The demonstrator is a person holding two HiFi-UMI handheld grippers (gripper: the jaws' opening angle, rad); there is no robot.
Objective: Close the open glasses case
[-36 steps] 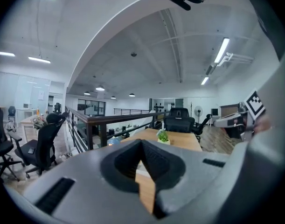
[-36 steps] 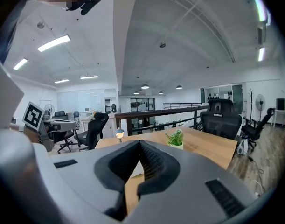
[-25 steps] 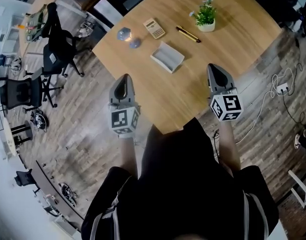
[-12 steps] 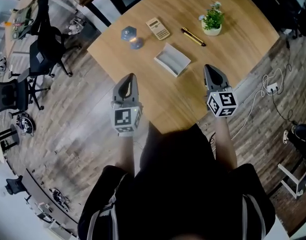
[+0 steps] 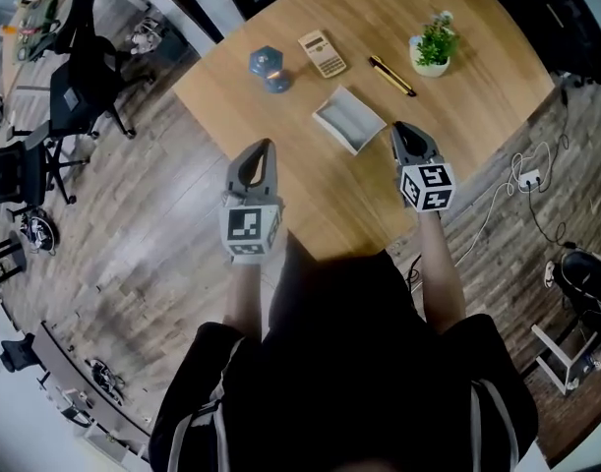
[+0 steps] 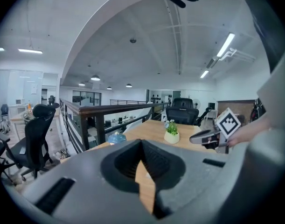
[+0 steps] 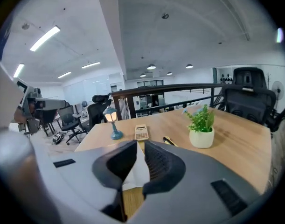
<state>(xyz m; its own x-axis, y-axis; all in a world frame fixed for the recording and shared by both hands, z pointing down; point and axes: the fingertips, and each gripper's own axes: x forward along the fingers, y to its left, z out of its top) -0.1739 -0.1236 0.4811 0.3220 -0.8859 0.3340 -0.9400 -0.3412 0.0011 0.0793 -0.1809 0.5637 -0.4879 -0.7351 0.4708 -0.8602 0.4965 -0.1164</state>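
glasses case [image 7: 135, 172] half hidden behind right hand-held gripper [image 7: 140, 143], empty jaws just parting

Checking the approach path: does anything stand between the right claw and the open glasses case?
Nothing visible: only bare table separates the right claw, jaws just opening slightly and empty, from the glasses case. Pen and plant lie beyond.

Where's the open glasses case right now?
In the head view, the glasses case sits on the table, just below the calculator and pen, right of the lamp.
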